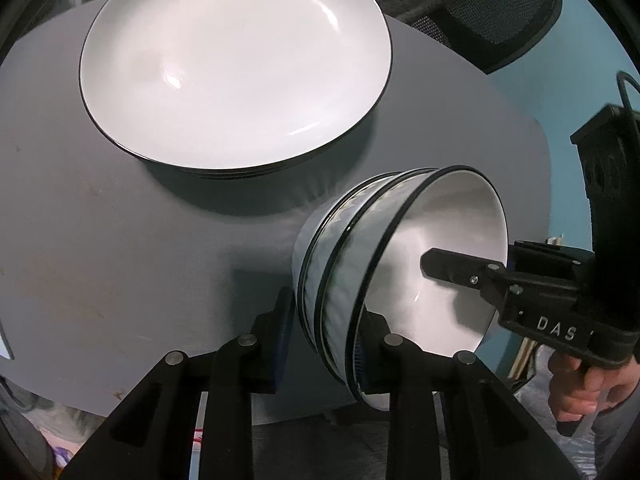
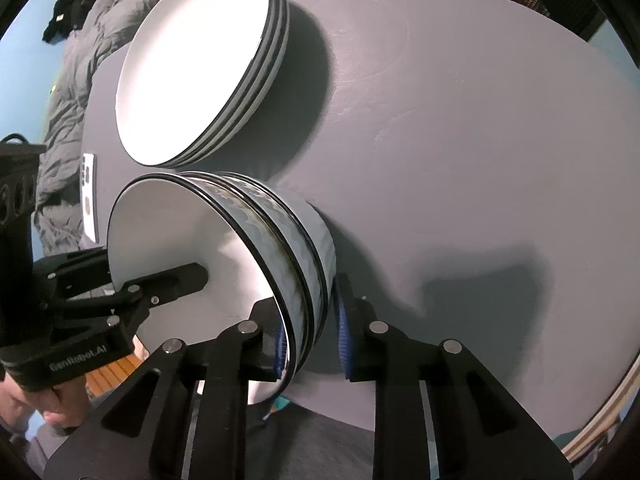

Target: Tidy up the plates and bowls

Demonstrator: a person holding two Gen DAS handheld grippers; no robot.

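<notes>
Over on the grey round table [image 1: 120, 240] someone's working two handheld grippers at once, and both are gripping the same stack of bowls [image 1: 360, 256]. It looks like three nested bowls, white inside with a wavy blue pattern outside, sitting just beside the stack of plates [image 1: 236, 64] near the table's front edge. I can't tell if the bowls are touching the tabletop or hanging a hair above it.

The left gripper [image 1: 324, 344] is pinching the rim wall on its side, one finger outside and one inside the top bowl. The right gripper [image 2: 312, 336] is doing the same on the opposite rim. From its own camera the outer pad looks like it's barely making contact, so that grip is looking the weaker of the two.

My guess is they're shifting the whole bowl stack to tidy it next to the plates. To do that well they're going to want both hands moving together and level, since glazed ceramic is slippery and nested bowls love to slide apart if one side dips. Keeping it low over the table is making sense too. And watching the plates, because the bowl rim is sitting really close to them
</notes>
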